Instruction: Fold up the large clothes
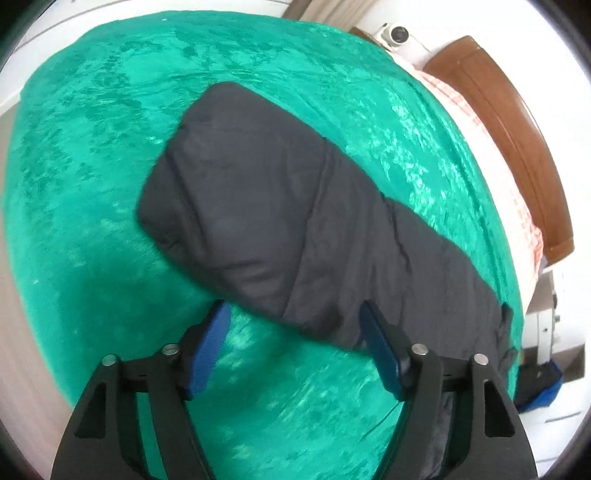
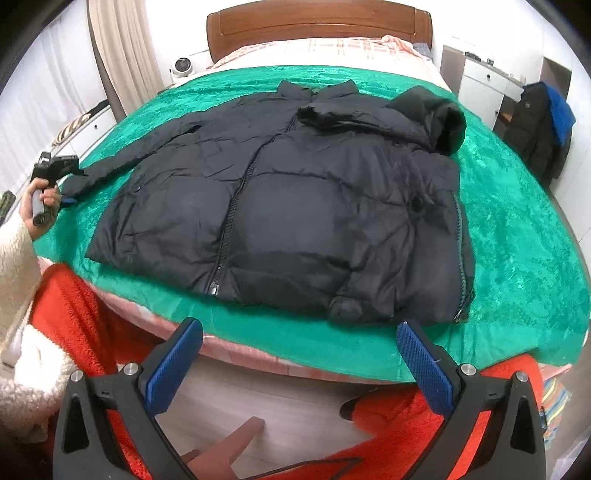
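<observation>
A large black puffer jacket (image 2: 295, 206) lies flat, zip side up, on a green blanket (image 2: 517, 240) over the bed. Its hood (image 2: 436, 114) is bunched at the far right. One sleeve (image 2: 122, 162) stretches out to the left. In the left wrist view that sleeve (image 1: 258, 206) runs diagonally across the blanket (image 1: 92, 184). My left gripper (image 1: 293, 308) stands open just over the sleeve's near edge, its blue pads not pressing on it. My right gripper (image 2: 299, 326) is open and empty at the bed's near edge, just below the jacket's hem.
A hand (image 2: 37, 199) in a cream sleeve holds the left gripper at the bed's left side. A wooden headboard (image 2: 317, 26) is at the far end. A white dresser (image 2: 480, 85) and hung dark clothes (image 2: 543, 122) stand on the right. Red fleece (image 2: 85, 314) shows below.
</observation>
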